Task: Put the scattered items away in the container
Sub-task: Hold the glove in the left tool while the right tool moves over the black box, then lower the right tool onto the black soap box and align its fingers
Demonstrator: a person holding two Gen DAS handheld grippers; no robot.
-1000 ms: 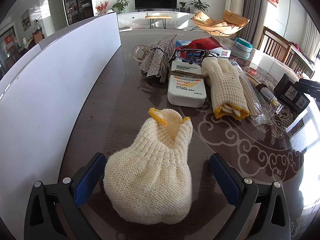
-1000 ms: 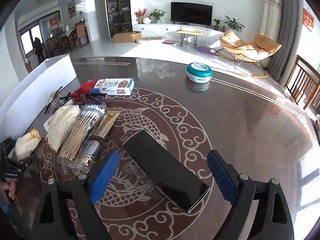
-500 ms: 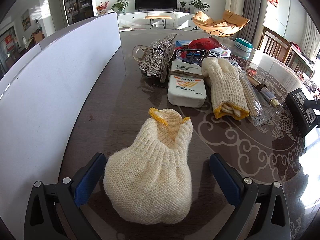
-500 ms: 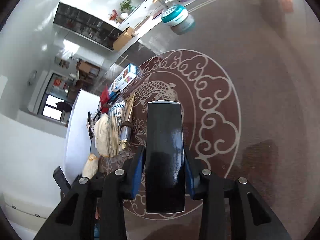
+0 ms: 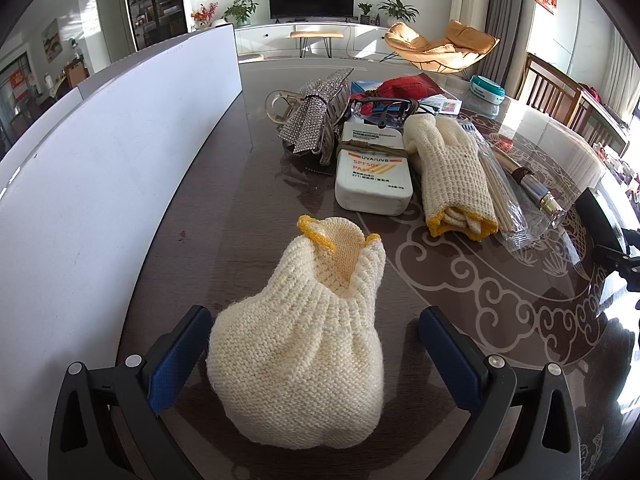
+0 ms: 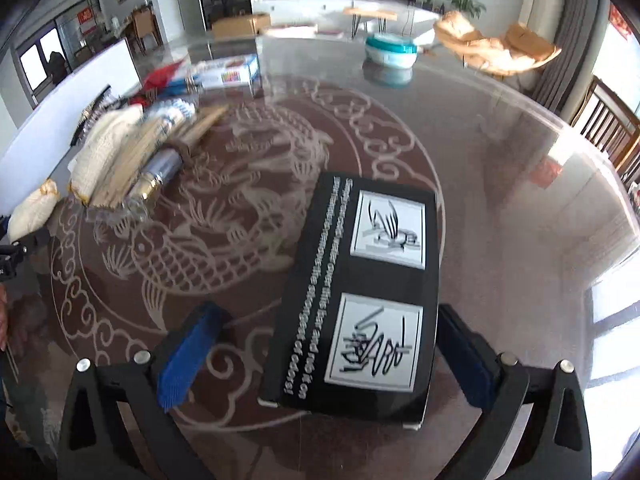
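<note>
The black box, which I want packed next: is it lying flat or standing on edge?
Lying flat: the black box rests on the table, its printed broad face up.

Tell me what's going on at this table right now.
A person with a gripper in each hand is tidying clutter. The left gripper sits open around a cream knitted glove with yellow trim, not squeezing it. The right gripper is opening around a black rectangular box with white printed panels on the patterned glass table. The white container wall stands beside the glove.
</note>
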